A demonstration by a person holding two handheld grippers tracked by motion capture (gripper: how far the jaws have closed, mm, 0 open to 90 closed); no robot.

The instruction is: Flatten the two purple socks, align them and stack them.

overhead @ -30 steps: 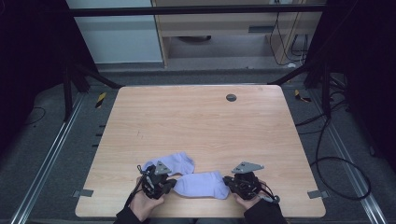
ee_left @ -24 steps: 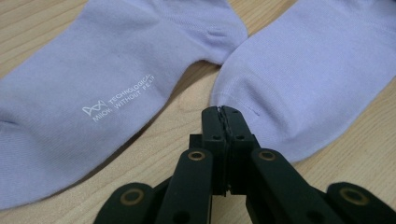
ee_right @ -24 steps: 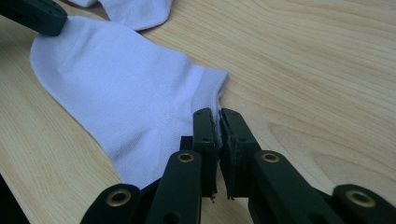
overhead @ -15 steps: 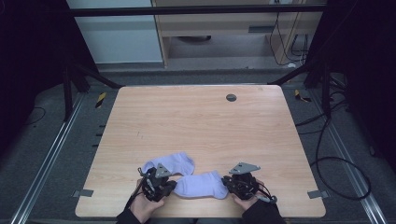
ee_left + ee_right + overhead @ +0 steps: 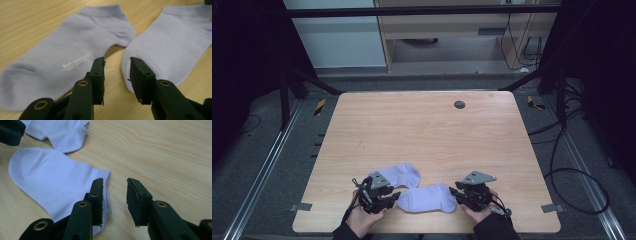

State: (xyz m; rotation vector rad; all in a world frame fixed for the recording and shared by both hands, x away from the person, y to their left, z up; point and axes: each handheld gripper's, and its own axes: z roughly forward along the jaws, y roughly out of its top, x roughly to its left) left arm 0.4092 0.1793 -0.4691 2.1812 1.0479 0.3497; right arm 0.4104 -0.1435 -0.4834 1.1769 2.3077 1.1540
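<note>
Two pale lilac ankle socks lie flat near the table's front edge. The rear sock [image 5: 398, 174] [image 5: 67, 57] carries small white lettering; the front sock [image 5: 428, 198] [image 5: 172, 47] [image 5: 57, 185] lies beside it, their tips nearly touching. My left gripper [image 5: 391, 199] [image 5: 116, 75] hovers open over the gap between the two socks, holding nothing. My right gripper [image 5: 457, 196] [image 5: 114, 197] stands open at the cuff end of the front sock, one jaw over the cuff's edge, the other over bare wood.
The wooden table [image 5: 422, 135] stretches away behind the socks, with a dark round grommet [image 5: 459, 104] near its far edge. Cables [image 5: 562, 165] trail on the floor to the right. A cabinet [image 5: 452, 30] stands beyond the table.
Both grippers have held almost still at the two ends of the front sock; the socks lie as before.
</note>
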